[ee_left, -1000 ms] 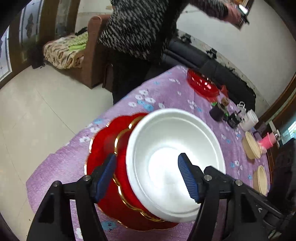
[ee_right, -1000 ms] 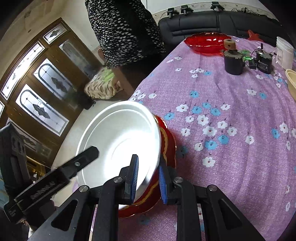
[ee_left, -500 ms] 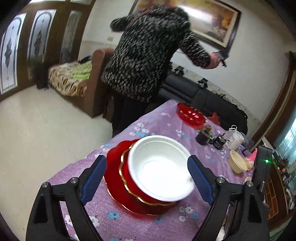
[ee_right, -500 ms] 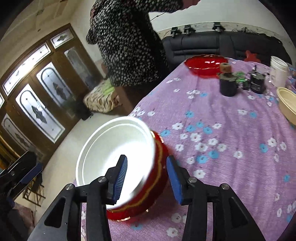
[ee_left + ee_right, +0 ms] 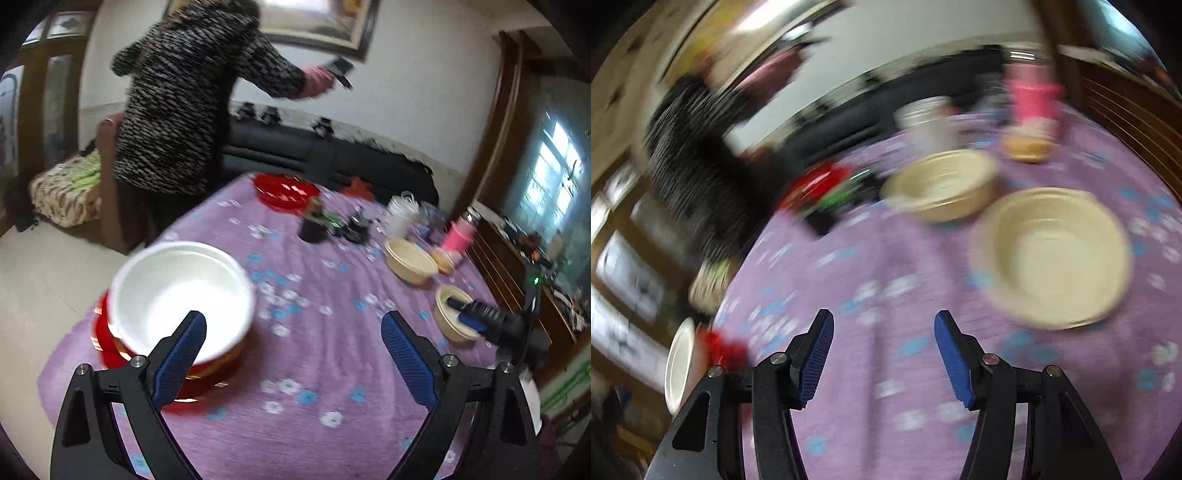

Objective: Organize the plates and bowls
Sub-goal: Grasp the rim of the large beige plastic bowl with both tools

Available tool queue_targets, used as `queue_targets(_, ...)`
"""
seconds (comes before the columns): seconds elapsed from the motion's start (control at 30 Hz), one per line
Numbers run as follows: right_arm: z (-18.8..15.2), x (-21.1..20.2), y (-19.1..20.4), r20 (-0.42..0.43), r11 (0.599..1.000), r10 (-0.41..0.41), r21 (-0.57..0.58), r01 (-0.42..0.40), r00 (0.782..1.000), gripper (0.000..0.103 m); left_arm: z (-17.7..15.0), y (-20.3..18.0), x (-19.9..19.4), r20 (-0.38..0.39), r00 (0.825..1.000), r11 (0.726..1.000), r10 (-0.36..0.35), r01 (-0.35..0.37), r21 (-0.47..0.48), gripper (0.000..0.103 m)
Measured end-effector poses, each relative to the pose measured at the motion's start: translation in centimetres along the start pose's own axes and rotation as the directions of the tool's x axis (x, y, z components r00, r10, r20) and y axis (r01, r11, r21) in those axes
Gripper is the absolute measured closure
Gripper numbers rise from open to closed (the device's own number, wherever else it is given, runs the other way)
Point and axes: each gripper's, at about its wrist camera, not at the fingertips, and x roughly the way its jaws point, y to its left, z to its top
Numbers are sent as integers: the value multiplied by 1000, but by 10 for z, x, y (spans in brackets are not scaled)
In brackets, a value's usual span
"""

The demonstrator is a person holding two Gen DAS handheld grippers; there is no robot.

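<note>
At the near edge of the desk (image 5: 325, 373), under its purple flowered cloth, we have the left claw (image 5: 291, 354) spread wide, blue pads far apart, nothing between them. It hangs above bare cloth. Just left of it sits the white bowl (image 5: 181, 295), nested on top of a stack of red gold-rimmed plates (image 5: 107, 343); the left pad overlaps the bowl's rim in the left wrist view, but we cannot tell whether it touches.

Our right claw (image 5: 884, 350) is likewise released, pads apart over the cloth and holding nothing. The right wrist view is heavily blurred. From the left wrist view the right claw shows at the far right, over the near cream bowl (image 5: 452, 314). In the right wrist view this near cream bowl (image 5: 1051, 256) lies ahead and to the right, upright and empty, well apart from the white bowl and red plates at the lower left edge.

Further on, a second cream bowl (image 5: 412, 260) stands beyond the first, with a small tan bowl (image 5: 1028, 147) and a pink cup (image 5: 458, 238) behind it. Mid-desk we note a dark cup (image 5: 313, 229) and a white tub (image 5: 400, 218). At the far end rests a red dish (image 5: 286, 190). Beyond the desk, a person in a black-and-white speckled top (image 5: 184, 110) stands by a black sofa (image 5: 332, 162).
</note>
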Motion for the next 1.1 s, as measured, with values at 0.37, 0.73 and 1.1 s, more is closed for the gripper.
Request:
queue_targets(0.37,45,3,-141,71,936,-280,243,255,957,42,-10,-72,57,-140,990,997,3,9,83,8)
queue_targets(0.73,31,43,-120,-45,994,38,108,-32,998,85,-27,-117,121,-286,955,993,-79,100,59,8)
queue_targets(1.1,-6,65,-38,-205,975,159,-124,-187,966,84,-34,-119,183,-339,940,995,-40,67,69,10)
